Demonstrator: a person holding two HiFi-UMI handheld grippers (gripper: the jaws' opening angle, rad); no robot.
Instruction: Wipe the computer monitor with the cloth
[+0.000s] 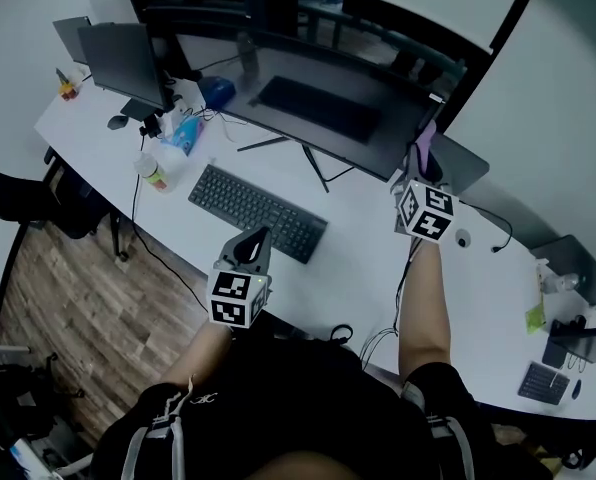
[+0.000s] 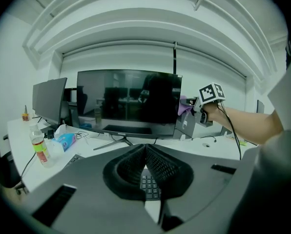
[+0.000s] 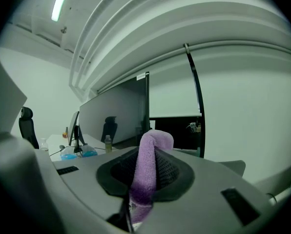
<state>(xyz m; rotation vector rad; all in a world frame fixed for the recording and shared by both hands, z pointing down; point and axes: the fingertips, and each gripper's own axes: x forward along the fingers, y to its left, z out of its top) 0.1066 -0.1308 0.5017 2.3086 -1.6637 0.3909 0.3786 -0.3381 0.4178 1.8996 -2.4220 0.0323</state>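
Purple cloth (image 3: 148,172) is clamped between the right gripper (image 1: 423,163) jaws, its folded end protruding as a wiping pad. We place it at the right edge of the monitor (image 1: 308,103), ready for a stroke. Left gripper (image 1: 259,236) jaws are closed on nothing, held clear above the keyboard (image 1: 258,211).
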